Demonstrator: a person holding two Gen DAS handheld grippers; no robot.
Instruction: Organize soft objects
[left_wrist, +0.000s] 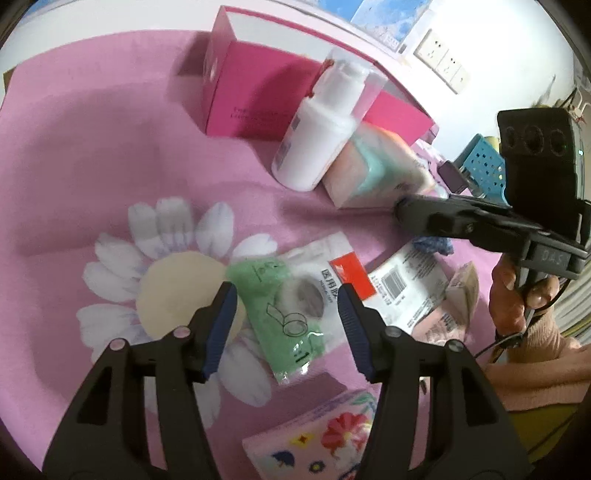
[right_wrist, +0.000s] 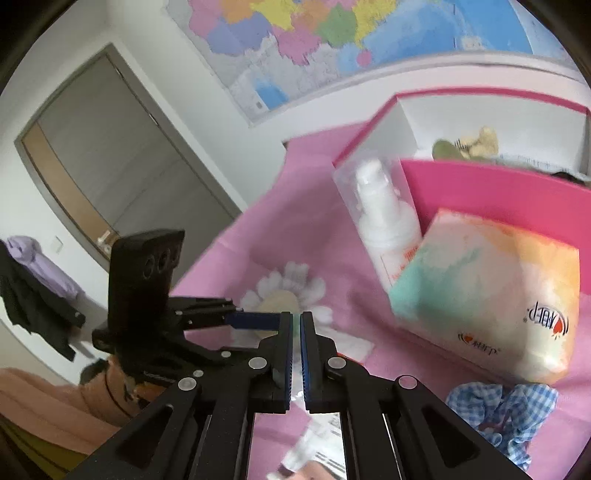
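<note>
The left gripper (left_wrist: 286, 295) hangs with its jaws spread wide over a green-and-white tape packet (left_wrist: 291, 295) lying flat on the pink cloth (left_wrist: 92, 147); the blue pads (left_wrist: 223, 325) frame the packet but whether they touch it cannot be told. The right gripper (right_wrist: 296, 332) has its jaws pressed nearly together, only a thin slit between them, with nothing pinched. Just ahead of it stands the pastel tissue pack (right_wrist: 491, 291), leaning against the front wall of the pink box (right_wrist: 498, 192), with a white pump bottle (right_wrist: 388, 229) beside it. The box is open at the top, and inside it a tan and greenish soft thing (right_wrist: 469, 144) shows above the wall, too blurred to name. A blue gingham scrunchie (right_wrist: 506, 413) lies on the cloth to the right gripper's right, near the tissue pack. Near the left gripper, a flowered pink pack (left_wrist: 325, 439) is partly covered by the finger, and a barcoded packet (left_wrist: 406, 291) lies next to the tape packet. A blue perforated basket (left_wrist: 484, 166) sits behind the right gripper, its contents hidden.
</note>
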